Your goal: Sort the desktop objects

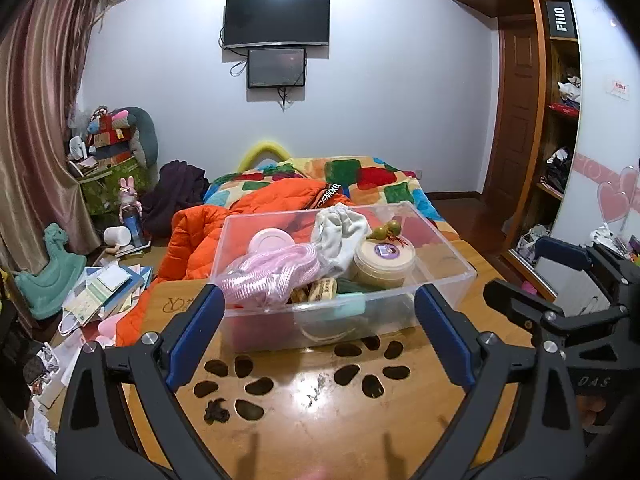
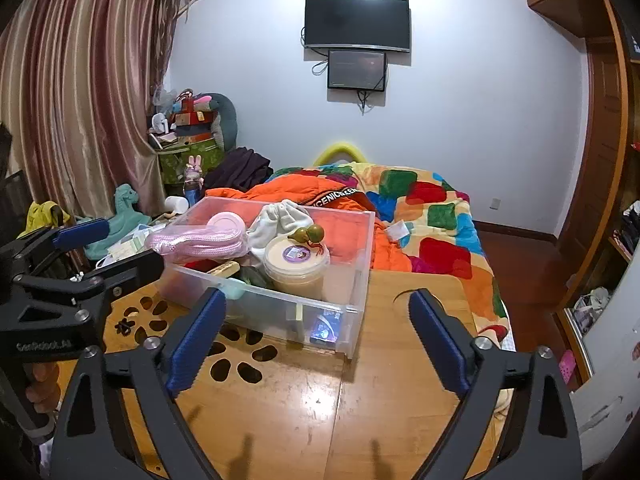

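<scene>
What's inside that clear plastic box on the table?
In the clear box: pink coiled hose, white cloth, a lidded tub and small gourd. Items underneath are mostly hidden.

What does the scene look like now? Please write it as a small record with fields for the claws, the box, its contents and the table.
left claw: open, empty, facing the box
right claw: open, empty, near the box's right corner
box: clear plastic bin on the wooden table
contents: pink coiled hose, white cloth, beige round tub, small gourd, pink lid
loose on table: small dark scrap
</scene>
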`<state>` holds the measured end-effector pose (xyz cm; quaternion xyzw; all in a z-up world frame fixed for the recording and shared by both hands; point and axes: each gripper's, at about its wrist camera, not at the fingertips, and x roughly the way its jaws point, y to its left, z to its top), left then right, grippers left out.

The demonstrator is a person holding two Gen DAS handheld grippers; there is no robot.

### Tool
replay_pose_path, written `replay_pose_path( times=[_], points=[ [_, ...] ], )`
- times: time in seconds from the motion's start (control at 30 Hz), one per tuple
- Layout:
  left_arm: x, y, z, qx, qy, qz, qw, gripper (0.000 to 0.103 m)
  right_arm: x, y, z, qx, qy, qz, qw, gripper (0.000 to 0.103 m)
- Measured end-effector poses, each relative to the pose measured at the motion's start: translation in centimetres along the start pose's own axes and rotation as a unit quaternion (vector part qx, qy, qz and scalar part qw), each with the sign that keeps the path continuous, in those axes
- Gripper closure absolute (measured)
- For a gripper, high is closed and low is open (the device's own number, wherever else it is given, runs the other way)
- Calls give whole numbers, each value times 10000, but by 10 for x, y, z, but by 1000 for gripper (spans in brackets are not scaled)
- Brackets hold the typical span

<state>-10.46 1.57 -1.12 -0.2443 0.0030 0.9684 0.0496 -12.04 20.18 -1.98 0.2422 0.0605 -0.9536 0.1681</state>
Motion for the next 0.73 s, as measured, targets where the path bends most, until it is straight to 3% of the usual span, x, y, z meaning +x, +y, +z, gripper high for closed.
replay_pose_path(
  times=[0.73],
  points=[
    [-19,3,-9,-139,-145,193,9996,6,-11,7,-5,-157,-55,-98,9998,5]
  ],
)
